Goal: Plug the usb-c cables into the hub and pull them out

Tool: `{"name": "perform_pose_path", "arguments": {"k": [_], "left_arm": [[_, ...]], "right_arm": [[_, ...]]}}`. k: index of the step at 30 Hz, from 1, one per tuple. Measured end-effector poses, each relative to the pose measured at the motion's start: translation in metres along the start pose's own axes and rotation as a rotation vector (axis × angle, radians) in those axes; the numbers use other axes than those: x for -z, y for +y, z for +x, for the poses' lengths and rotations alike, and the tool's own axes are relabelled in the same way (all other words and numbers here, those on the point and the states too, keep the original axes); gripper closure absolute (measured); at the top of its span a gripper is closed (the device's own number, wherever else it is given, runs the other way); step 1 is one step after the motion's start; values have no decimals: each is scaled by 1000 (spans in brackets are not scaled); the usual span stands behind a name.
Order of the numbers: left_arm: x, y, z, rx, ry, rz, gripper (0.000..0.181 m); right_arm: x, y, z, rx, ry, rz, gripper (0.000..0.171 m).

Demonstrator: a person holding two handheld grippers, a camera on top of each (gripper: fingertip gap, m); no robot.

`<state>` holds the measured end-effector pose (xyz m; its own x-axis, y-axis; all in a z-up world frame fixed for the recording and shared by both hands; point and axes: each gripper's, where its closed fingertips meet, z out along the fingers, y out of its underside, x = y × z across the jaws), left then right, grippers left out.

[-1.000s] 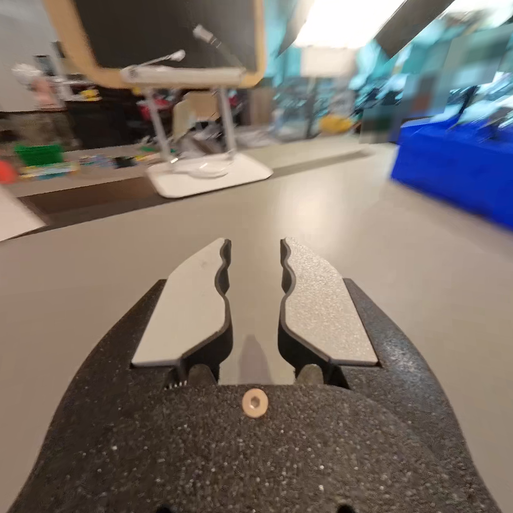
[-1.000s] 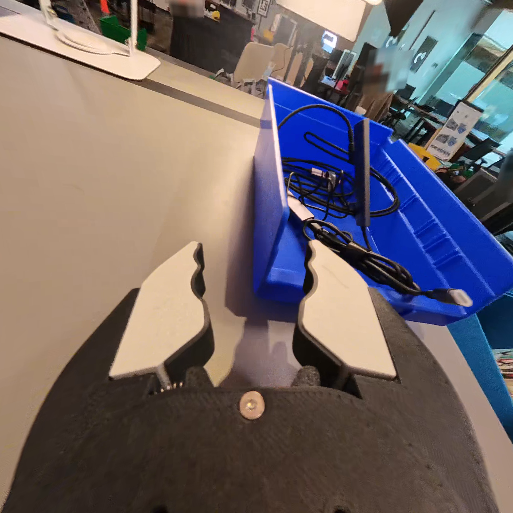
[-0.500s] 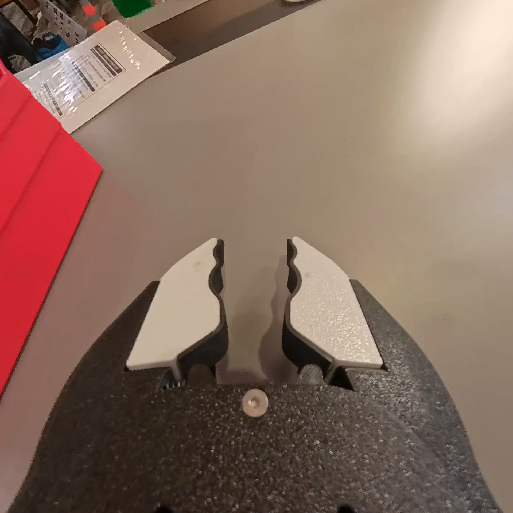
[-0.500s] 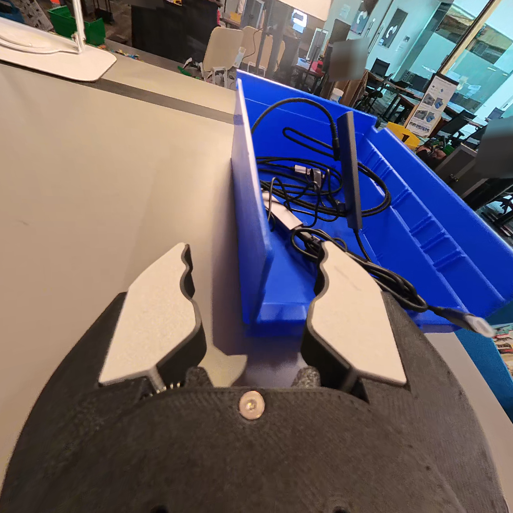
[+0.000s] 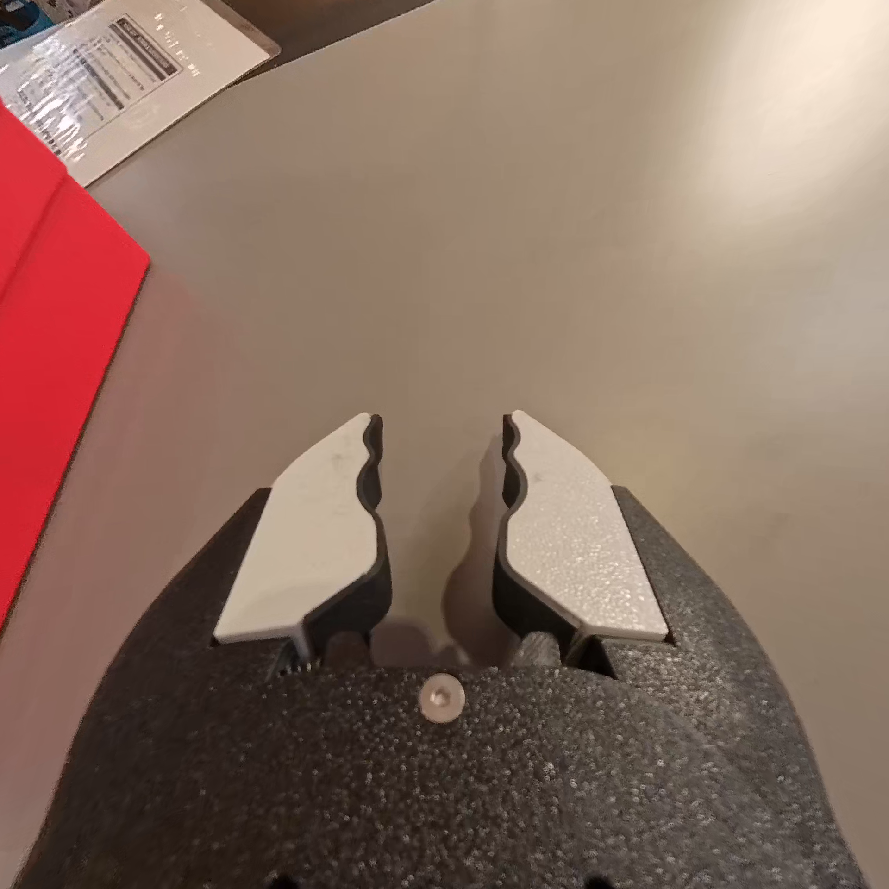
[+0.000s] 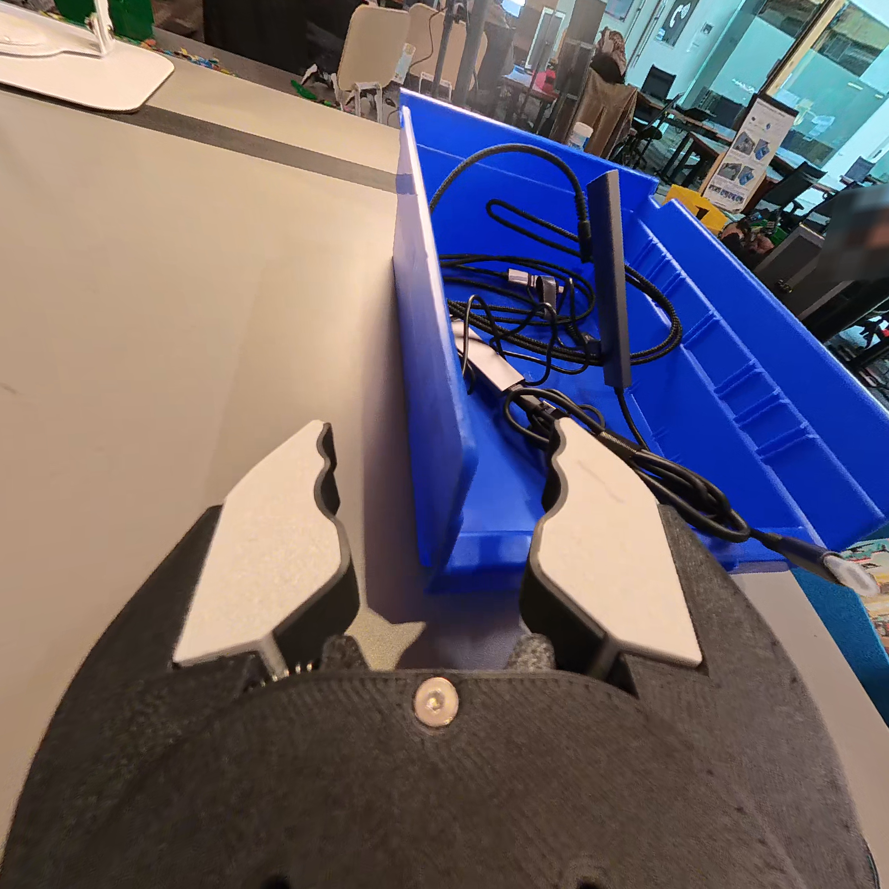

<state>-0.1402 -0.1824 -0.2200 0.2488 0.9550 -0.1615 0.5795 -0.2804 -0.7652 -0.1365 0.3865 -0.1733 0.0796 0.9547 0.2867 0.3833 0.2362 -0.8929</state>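
In the right wrist view a blue bin (image 6: 750,365) holds a dark slim hub (image 6: 610,284) leaning upright, a tangle of black usb-c cables (image 6: 543,327) and a small grey adapter (image 6: 486,363). One cable hangs over the bin's near rim, its plug (image 6: 846,575) outside. My right gripper (image 6: 440,428) is open and empty, astride the bin's near left wall. My left gripper (image 5: 442,421) is open and empty over bare grey table (image 5: 481,240). No cable or hub shows in the left wrist view.
A red bin (image 5: 53,336) lies left of the left gripper, with a laminated sheet (image 5: 120,82) behind it. A white stand base (image 6: 82,72) sits at the far left of the table in the right wrist view. Chairs and desks fill the background. There is about 55 cm between the tips of the two grippers.
The left gripper tilted down from facing the room to the table, then moved slightly forward. The right gripper moved closer to the blue bin, its jaws opening a little wider around the wall.
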Motion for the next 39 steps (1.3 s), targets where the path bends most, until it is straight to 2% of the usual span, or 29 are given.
{"name": "perform_pose_path", "arguments": {"k": [5, 12, 15, 16, 19, 22, 24, 26, 29, 32, 34, 35, 36, 39], "left_arm": [[24, 10, -34, 20, -85, 66, 132], [101, 24, -140, 221, -315, 271, 134], [125, 33, -180, 246, -406, 290, 130], [126, 36, -185, 242, -393, 283, 134], [124, 43, -199, 231, -382, 237, 124], [137, 31, -200, 168, -389, 288, 126], [153, 20, -206, 119, -439, 360, 129], [163, 24, -227, 117, -514, 362, 129], [149, 44, -256, 222, -432, 286, 117], [127, 54, -258, 226, -280, 247, 118], [116, 56, -250, 166, -209, 235, 136], [113, 57, -250, 150, -224, 220, 141], [113, 57, -247, 123, -235, 215, 154], [108, 47, -217, 58, -138, 247, 168]], "right_arm": [[2, -2, -4, 8, -26, 19, 87], [4, -6, -6, -2, -59, 44, 89], [1, -8, -6, 1, -46, 50, 91], [1, -9, -6, 1, -40, 56, 92], [-1, -9, -2, 5, 1, 50, 96], [0, -10, 1, 20, 44, 50, 94], [2, -11, 2, 23, 57, 60, 97], [2, -11, 3, 18, 57, 62, 101], [-1, -8, -1, 17, 21, 41, 114], [-3, -7, 3, 34, 53, 31, 131], [0, -10, 6, 65, 80, 56, 153], [0, -10, 5, 73, 76, 63, 156], [1, -10, 5, 75, 75, 62, 156], [1, -10, 4, 78, 61, 66, 157]]}}
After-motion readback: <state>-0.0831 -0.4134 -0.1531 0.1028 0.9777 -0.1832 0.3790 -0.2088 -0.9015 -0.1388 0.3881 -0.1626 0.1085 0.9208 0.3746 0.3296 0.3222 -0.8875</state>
